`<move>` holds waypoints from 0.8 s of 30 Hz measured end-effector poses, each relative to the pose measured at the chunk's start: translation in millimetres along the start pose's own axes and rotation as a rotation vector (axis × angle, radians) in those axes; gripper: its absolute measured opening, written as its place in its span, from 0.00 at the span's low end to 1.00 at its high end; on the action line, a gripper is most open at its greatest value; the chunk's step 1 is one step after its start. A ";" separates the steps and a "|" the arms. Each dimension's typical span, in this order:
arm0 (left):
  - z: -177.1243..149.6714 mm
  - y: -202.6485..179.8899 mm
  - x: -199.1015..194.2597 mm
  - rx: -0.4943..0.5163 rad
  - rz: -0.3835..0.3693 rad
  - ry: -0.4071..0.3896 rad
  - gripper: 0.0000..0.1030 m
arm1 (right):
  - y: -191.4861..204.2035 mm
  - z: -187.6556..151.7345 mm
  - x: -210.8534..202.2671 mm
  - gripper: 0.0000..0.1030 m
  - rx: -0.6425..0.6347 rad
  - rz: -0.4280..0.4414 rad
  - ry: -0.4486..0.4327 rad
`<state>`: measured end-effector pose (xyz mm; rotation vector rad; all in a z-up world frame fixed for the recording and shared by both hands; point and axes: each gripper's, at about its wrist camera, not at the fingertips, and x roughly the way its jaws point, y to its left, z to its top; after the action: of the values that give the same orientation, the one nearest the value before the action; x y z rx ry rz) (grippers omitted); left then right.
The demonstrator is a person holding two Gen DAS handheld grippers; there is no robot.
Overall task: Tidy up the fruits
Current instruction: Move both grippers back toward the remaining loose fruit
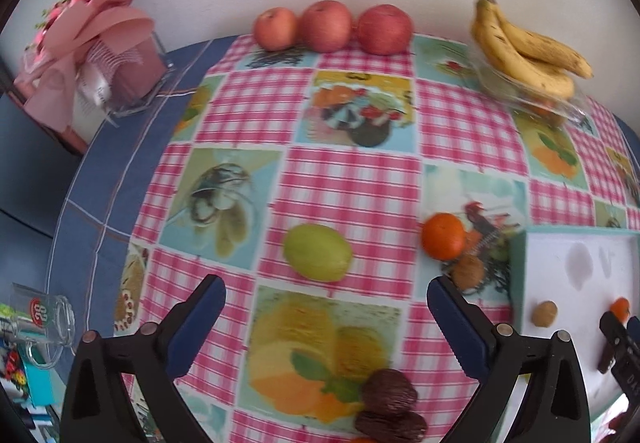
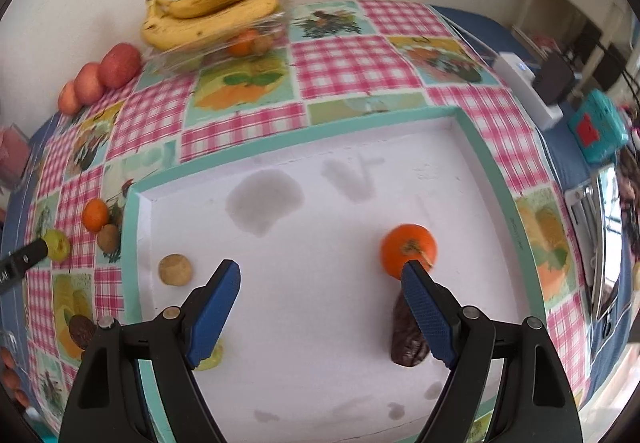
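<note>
My left gripper is open, hovering just short of a green lemon on the checked tablecloth; nothing is between its fingers. A tangerine and a brown walnut lie to its right beside the white tray. My right gripper is open over the tray, holding nothing. Inside the tray lie a tangerine by the right fingertip, a dark date under that finger, a beige nut, and a yellow-green fruit partly hidden by the left finger.
Three red apples line the wall at the back. Bananas rest on a clear container holding small fruit. Two dark wrinkled pieces lie near my left gripper. A pink gift box and glass mug stand left; a white device sits right.
</note>
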<state>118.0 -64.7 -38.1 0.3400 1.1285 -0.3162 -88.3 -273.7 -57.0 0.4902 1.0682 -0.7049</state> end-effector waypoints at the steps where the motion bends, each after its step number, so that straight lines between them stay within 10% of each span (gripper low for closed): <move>1: 0.8 3.6 0.2 -0.005 0.002 -0.003 0.99 | 5.2 0.9 -0.7 0.81 -0.007 0.006 -0.004; 24: 25.9 82.8 -18.1 -0.204 -0.111 -0.074 0.98 | 121.1 15.2 -31.6 0.81 -0.137 0.242 -0.177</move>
<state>166.3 0.7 -2.9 0.0853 1.0976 -0.3057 -0.4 -191.9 -18.4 0.4223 0.8663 -0.4490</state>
